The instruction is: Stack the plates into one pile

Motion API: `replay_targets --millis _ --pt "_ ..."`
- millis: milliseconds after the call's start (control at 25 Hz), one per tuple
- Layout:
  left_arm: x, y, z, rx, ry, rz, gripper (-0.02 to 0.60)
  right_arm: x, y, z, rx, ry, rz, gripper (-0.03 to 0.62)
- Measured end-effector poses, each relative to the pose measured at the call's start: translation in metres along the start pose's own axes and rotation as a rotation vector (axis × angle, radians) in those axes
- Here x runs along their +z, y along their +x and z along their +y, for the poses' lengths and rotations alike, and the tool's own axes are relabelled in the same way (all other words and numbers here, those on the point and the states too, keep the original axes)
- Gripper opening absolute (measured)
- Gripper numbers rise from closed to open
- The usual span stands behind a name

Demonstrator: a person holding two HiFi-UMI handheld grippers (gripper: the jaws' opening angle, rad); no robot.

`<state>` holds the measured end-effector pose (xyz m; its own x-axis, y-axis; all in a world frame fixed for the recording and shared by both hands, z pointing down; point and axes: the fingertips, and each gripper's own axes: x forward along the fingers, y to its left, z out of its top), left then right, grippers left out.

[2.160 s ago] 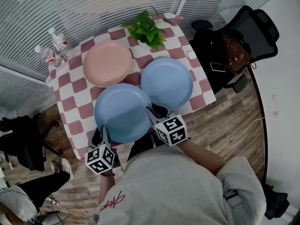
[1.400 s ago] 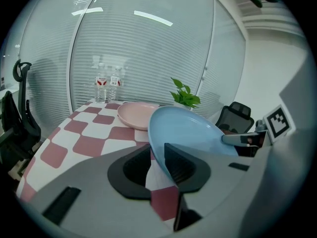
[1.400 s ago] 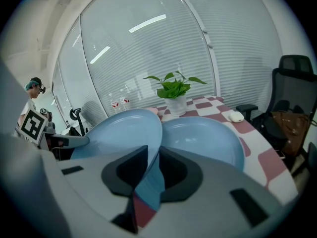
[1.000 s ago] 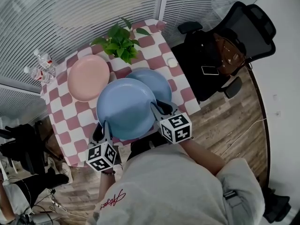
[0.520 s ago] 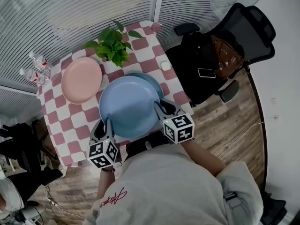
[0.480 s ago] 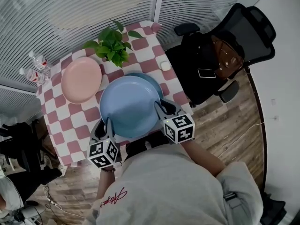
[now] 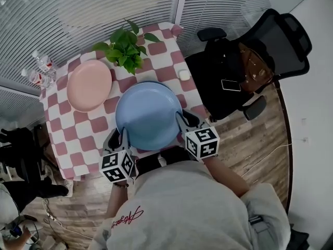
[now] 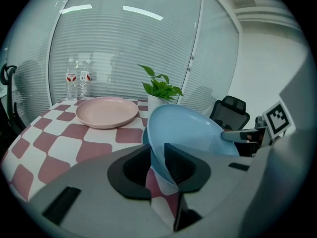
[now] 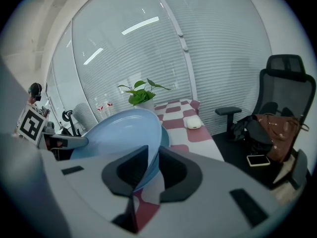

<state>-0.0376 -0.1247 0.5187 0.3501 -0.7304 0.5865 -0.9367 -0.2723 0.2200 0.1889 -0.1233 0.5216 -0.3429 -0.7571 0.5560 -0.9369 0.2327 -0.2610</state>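
Both grippers hold one light blue plate (image 7: 148, 116) by its near rim, level above the checked table (image 7: 78, 134). My left gripper (image 7: 119, 138) is shut on the rim's left side, and its jaws (image 8: 157, 158) pinch the edge. My right gripper (image 7: 184, 121) is shut on the right side (image 9: 152, 163). A second blue plate lies under the held one, almost fully covered; only a sliver of its rim (image 9: 165, 136) shows. On the table to the left sits a pink plate (image 7: 89, 85) (image 8: 106, 111).
A potted green plant (image 7: 125, 48) stands at the table's far edge, beyond the plates. Two water bottles (image 7: 37, 71) stand at the far left corner. A small white case (image 7: 183, 75) lies near the right edge. A black office chair (image 7: 276, 40) with a bag stands to the right.
The held blue plate has travelled right with both grippers, from beside the second blue plate to directly over it, now hiding nearly all of it.
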Motion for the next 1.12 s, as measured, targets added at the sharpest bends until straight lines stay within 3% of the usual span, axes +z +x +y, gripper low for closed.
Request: replay_targets --millis 1120 --pt "-0.015 0.027 -0.002 0.112 0.017 0.044 0.095 0.005 0.026 -0.017 0.094 -0.148 0.053 0.084"
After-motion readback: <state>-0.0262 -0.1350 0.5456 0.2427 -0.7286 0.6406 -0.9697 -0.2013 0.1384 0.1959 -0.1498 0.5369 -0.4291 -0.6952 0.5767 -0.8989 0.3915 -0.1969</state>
